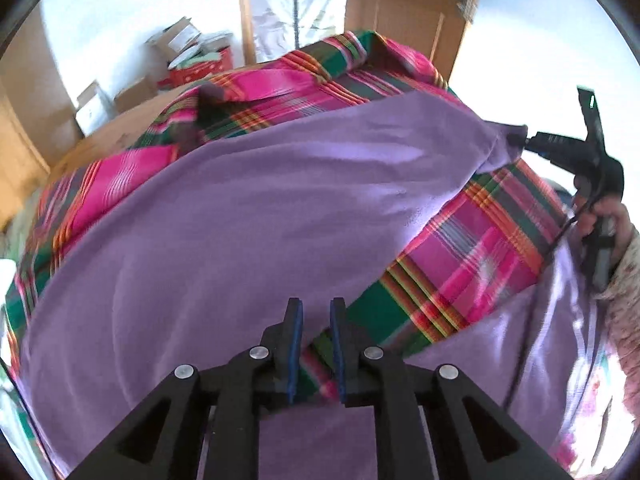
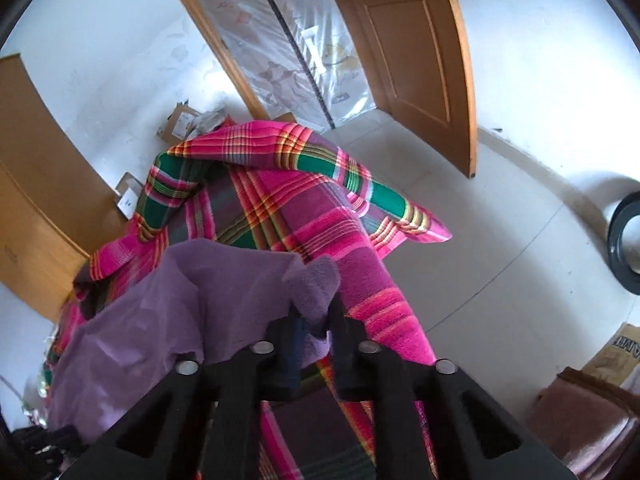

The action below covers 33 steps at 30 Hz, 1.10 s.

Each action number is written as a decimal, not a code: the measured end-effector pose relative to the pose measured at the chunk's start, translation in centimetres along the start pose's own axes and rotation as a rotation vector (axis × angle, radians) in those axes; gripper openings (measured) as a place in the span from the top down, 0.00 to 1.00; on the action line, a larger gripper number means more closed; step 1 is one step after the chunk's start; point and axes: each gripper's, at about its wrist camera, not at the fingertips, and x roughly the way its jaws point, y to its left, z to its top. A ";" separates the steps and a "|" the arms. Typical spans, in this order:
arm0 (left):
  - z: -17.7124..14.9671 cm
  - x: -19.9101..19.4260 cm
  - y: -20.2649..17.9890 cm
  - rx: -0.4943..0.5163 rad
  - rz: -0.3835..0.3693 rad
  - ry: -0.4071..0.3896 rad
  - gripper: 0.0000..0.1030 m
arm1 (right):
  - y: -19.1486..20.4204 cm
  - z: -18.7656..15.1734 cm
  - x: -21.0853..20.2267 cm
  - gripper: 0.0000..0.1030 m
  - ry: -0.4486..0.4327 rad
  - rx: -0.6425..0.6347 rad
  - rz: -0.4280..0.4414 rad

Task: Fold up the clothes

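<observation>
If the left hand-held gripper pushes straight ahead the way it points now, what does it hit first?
Most likely the purple cloth, which fills the view just beyond the left hand-held gripper. The plaid blanket shows close to the right of that line, so with depth unclear it could brush that edge instead.

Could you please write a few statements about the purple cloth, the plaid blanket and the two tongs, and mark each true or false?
1. The right tongs pinch a corner of the purple cloth. True.
2. The left tongs are wide open and away from any fabric. False: they stand close together at the cloth's edge.
3. The purple cloth lies over the plaid blanket. True.
4. The wooden door is green. False: it is orange-brown wood.
</observation>
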 end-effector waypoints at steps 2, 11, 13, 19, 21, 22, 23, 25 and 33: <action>0.4 0.4 -0.9 0.045 0.020 -0.001 0.86 | 0.1 0.3 -0.3 0.92 -0.014 -0.016 -0.006; 1.9 3.3 -4.3 0.207 0.127 0.001 0.86 | -0.2 1.8 -1.0 0.93 -0.053 -0.026 -0.030; 2.2 3.3 -4.5 0.214 0.143 -0.002 0.86 | -0.2 2.2 -1.2 0.93 -0.059 -0.037 -0.040; 2.2 3.5 -4.8 0.248 0.119 -0.022 0.98 | -0.6 3.8 -1.1 0.93 -0.082 -0.056 -0.081; 2.4 3.4 -4.2 0.218 0.083 -0.018 0.99 | -0.8 4.4 -0.9 0.93 -0.087 -0.062 -0.101; 2.5 3.4 -3.9 0.197 0.065 -0.017 0.99 | -0.9 4.6 -0.7 0.93 -0.088 -0.065 -0.110; 2.5 3.2 -3.5 0.177 0.042 -0.018 0.99 | -1.1 4.9 -0.6 0.93 -0.090 -0.068 -0.119; 2.5 2.8 -2.9 0.153 -0.004 -0.022 0.99 | -1.3 5.5 -0.3 0.93 -0.092 -0.077 -0.139; 2.1 1.2 -2.5 0.145 -0.091 -0.025 0.99 | -1.0 7.8 1.1 0.93 -0.072 -0.098 -0.213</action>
